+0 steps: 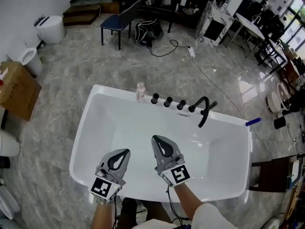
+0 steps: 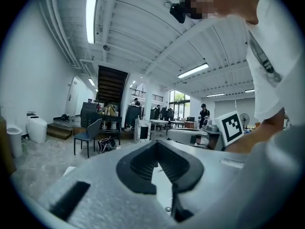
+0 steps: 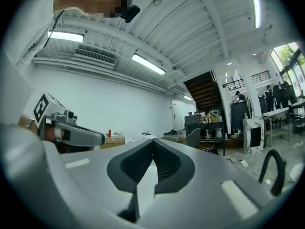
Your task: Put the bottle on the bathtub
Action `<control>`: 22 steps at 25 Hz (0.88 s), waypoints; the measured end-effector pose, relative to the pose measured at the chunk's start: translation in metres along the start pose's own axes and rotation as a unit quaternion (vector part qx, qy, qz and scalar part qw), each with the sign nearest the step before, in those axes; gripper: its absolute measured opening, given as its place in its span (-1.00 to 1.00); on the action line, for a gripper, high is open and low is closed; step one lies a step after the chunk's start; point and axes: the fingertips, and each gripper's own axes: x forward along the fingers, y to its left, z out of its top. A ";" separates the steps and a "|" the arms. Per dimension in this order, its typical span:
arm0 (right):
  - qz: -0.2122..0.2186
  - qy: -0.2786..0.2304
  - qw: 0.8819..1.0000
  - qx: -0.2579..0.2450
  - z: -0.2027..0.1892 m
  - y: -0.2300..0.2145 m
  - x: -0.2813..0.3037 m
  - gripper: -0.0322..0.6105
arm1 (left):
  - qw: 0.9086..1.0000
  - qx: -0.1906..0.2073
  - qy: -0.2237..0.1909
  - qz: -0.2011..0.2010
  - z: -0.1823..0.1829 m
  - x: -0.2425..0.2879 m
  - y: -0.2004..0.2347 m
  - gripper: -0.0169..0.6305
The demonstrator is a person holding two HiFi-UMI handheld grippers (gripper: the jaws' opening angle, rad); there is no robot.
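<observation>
Bottle: small pale plastic bottle (image 1: 140, 92), far rim of white bathtub (image 1: 114, 92); probably light, tippy.
Hold: mid-body.
Grippers: left gripper (image 1: 127, 151) and right gripper (image 1: 154, 138) closed, empty.

1. Glossy grey marbled floor (image 1: 86, 66), with a white power strip (image 1: 191, 51) on a trailing cable
2. A blue chair (image 1: 116, 23) stands beside a black bag (image 1: 147, 31); a white toilet (image 1: 50, 28) and a cardboard box (image 1: 16, 89) sit along the head view's left
3. White walls (image 3: 119, 99), a dark staircase (image 2: 110, 84), tube lights (image 2: 90, 13) on a ribbed white ceiling, and daylight in the far windows (image 2: 181, 98)
</observation>
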 end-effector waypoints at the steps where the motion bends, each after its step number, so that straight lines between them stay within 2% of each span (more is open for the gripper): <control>1: 0.001 0.003 1.000 0.002 0.010 0.005 -0.008 -0.92 | 1.000 0.003 0.005 -0.002 0.005 -0.006 -0.004 -0.94; 9: -0.003 0.002 1.000 0.019 0.066 0.033 -0.061 -0.93 | 1.000 0.013 0.001 -0.006 0.043 -0.032 -0.032 -0.94; 12: -0.006 -0.002 1.000 0.013 0.078 0.035 -0.069 -0.93 | 1.000 0.017 -0.002 -0.007 0.051 -0.036 -0.039 -0.94; 16: -0.007 0.004 1.000 -0.021 0.092 0.041 -0.074 -0.93 | 1.000 0.019 -0.005 -0.008 0.064 -0.041 -0.047 -0.94; 22: 0.004 -0.013 1.000 -0.005 0.116 0.059 -0.080 -0.93 | 1.000 0.021 -0.002 -0.005 0.076 -0.058 -0.056 -0.94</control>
